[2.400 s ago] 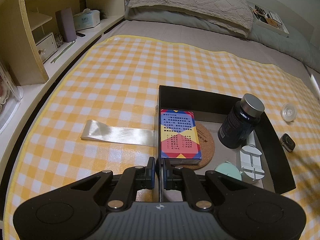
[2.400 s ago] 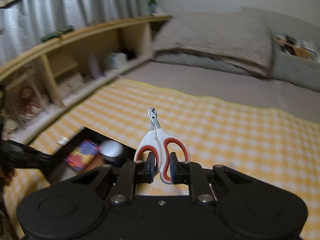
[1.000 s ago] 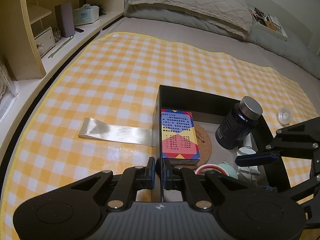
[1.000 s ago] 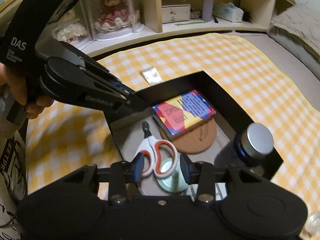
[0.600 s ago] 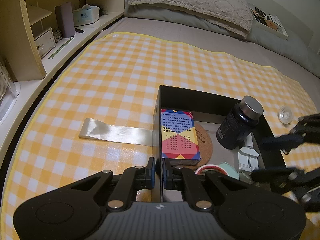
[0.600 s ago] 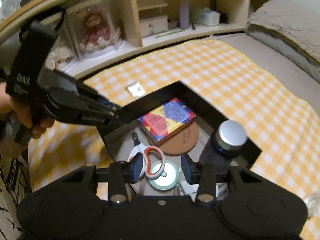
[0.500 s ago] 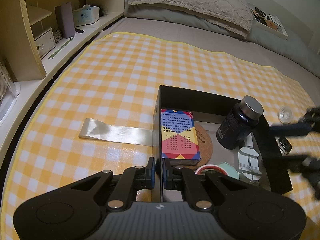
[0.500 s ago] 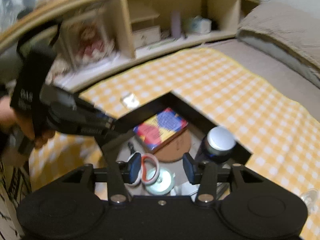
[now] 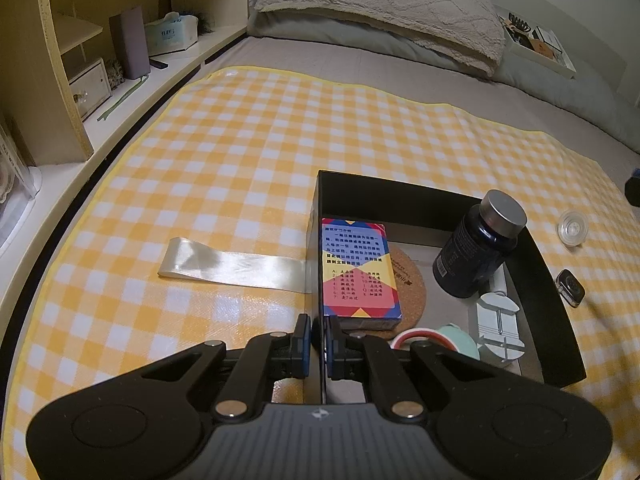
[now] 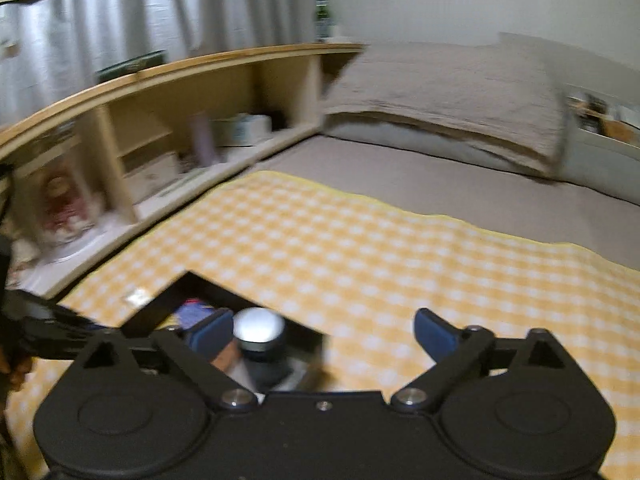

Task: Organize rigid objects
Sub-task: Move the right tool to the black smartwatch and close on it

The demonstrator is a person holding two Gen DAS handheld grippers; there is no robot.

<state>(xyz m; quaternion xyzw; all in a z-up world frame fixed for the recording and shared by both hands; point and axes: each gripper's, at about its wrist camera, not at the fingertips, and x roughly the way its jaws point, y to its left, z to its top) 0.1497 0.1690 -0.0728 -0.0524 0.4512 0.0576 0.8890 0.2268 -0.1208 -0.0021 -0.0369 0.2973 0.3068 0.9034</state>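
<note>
From the left wrist view, my left tool is clamped tight on the near left wall of a black box, which sits on a yellow checked cloth spread over the bed. Inside the box lie a colourful card pack resting partly on a cork coaster, a dark bottle standing upright with a silver cap, a white plastic piece, a pale green round thing and part of a red and white scissor handle. A shiny ribbon lies on the cloth left of the box. A clear small cap and a small dark thing lie on the cloth to the right.

From the blurred right wrist view, my right tool is opening wide with nothing between its fingers, above the box's far corner and the bottle.
</note>
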